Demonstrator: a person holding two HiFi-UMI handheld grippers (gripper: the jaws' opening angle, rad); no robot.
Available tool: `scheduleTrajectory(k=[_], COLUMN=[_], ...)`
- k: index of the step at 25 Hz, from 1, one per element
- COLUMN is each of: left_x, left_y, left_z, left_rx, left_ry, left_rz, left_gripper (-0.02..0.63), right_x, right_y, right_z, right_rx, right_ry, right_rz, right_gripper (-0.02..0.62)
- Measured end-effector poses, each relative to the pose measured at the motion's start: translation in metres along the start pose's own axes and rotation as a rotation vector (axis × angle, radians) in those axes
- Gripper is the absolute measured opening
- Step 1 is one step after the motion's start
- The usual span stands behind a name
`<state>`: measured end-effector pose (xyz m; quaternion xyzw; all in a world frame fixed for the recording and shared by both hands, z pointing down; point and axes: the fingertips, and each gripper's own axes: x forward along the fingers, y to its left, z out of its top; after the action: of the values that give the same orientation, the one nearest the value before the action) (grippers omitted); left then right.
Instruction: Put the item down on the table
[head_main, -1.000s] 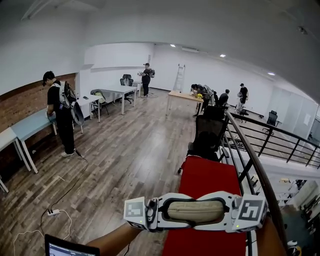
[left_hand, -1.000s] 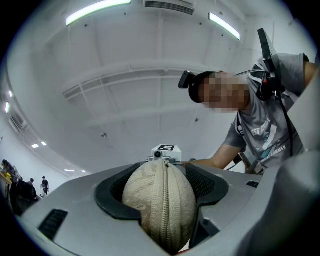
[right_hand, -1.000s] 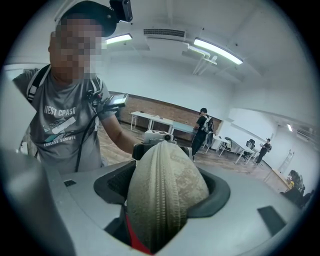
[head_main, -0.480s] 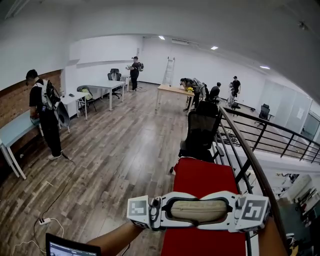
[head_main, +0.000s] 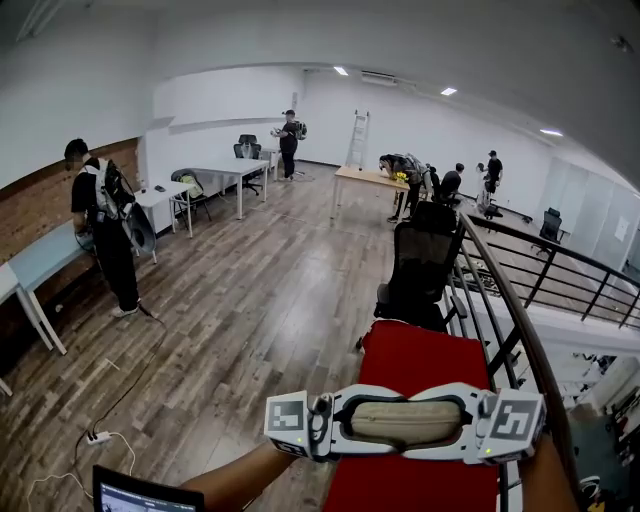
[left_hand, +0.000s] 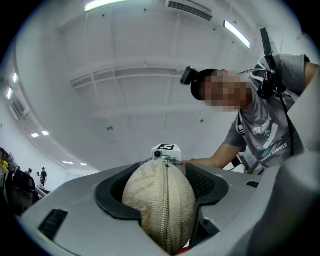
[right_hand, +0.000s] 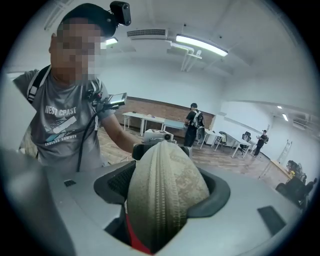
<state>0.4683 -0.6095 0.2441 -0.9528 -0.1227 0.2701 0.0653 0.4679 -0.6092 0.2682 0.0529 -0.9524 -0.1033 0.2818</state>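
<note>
The left gripper (head_main: 330, 426) and right gripper (head_main: 478, 428) face each other, each pinching one end of a beige zippered pouch (head_main: 405, 422) between them. It is held level, with the red table (head_main: 420, 360) below.

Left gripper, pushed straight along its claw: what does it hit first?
The pouch, clamped in the left gripper's claw. Straight behind it is the right gripper, clamped on the other end.

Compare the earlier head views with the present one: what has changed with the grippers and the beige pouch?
Only the head camera swung a little, shifting the room in frame. Nothing was taken or let go: the beige pouch stays clamped between the left gripper and right gripper, above the red table, not yet down.
</note>
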Motion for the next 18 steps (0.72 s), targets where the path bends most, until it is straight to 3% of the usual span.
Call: scheduleTrajectory(k=[6,12,18], left_x=[0.031,0.038,0.033], left_y=[0.011,0.023,0.057], left_z=[0.005,-0.004,-0.032], left_rx=[0.088,0.106,0.066], left_ry=[0.047,0.049,0.048], left_rz=[0.050,0.090,0.071], left_gripper=[0.291,0.291,0.291], right_x=[-0.030,-0.040,-0.039], right_y=[-0.008,-0.018,-0.049], right_z=[0.003,-0.006,-0.037], right_rx=[-0.082,-0.107,-0.073], right_ry=[-0.056,-0.066,-0.059], right_rz=[0.051,0.089,0.066], right_gripper=[0.285,0.285,0.285])
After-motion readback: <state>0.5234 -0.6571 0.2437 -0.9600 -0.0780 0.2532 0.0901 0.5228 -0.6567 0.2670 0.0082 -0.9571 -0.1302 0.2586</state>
